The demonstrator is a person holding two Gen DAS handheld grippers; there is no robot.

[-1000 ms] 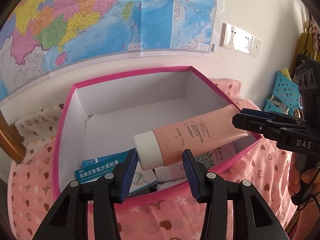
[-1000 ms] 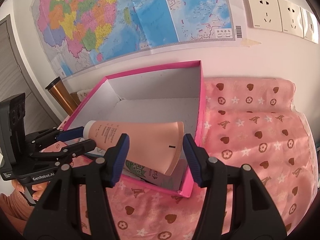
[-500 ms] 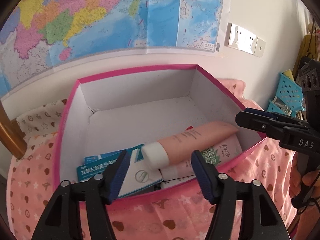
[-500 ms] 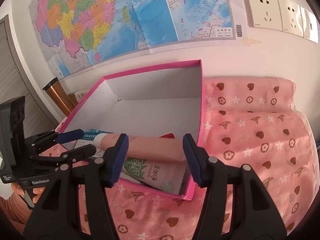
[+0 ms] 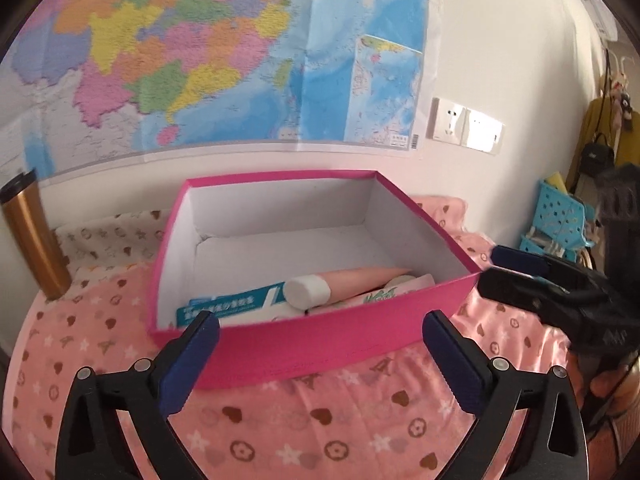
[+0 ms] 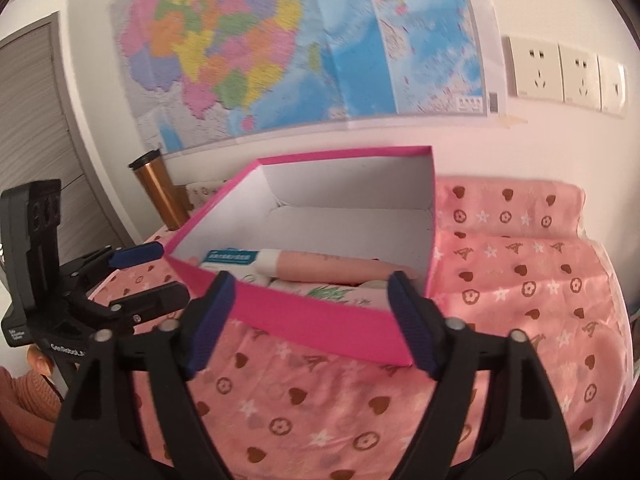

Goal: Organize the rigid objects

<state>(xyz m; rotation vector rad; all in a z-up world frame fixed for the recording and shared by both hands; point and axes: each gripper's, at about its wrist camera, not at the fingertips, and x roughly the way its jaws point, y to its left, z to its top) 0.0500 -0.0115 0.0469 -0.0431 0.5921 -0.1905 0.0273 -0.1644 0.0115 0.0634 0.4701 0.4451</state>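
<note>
An open pink box (image 5: 320,332) with white inner walls stands on the cloth. In it lies a peach tube (image 5: 360,278) with a white cap (image 5: 307,293), resting on a teal-and-white carton (image 5: 224,306) and a green-printed pack (image 5: 384,294). My left gripper (image 5: 320,322) hovers in front of the box's near wall, jaws opening wide, nothing held. My right gripper (image 6: 311,280) faces the box (image 6: 320,324) from its other near corner, jaws also opening and empty; the tube (image 6: 328,266) lies beyond it. Each gripper shows in the other's view: right gripper (image 5: 504,268), left gripper (image 6: 168,271).
A pink heart-and-star cloth (image 5: 320,440) covers the surface. A copper flask (image 5: 34,236) stands left of the box against the wall. A large map (image 5: 200,60) and wall sockets (image 6: 560,76) are behind. A blue perforated basket (image 5: 560,220) sits far right.
Both grippers let go of the peach tube, which now lies flat in the box. Both drew back from the box and their jaws spread wider.
</note>
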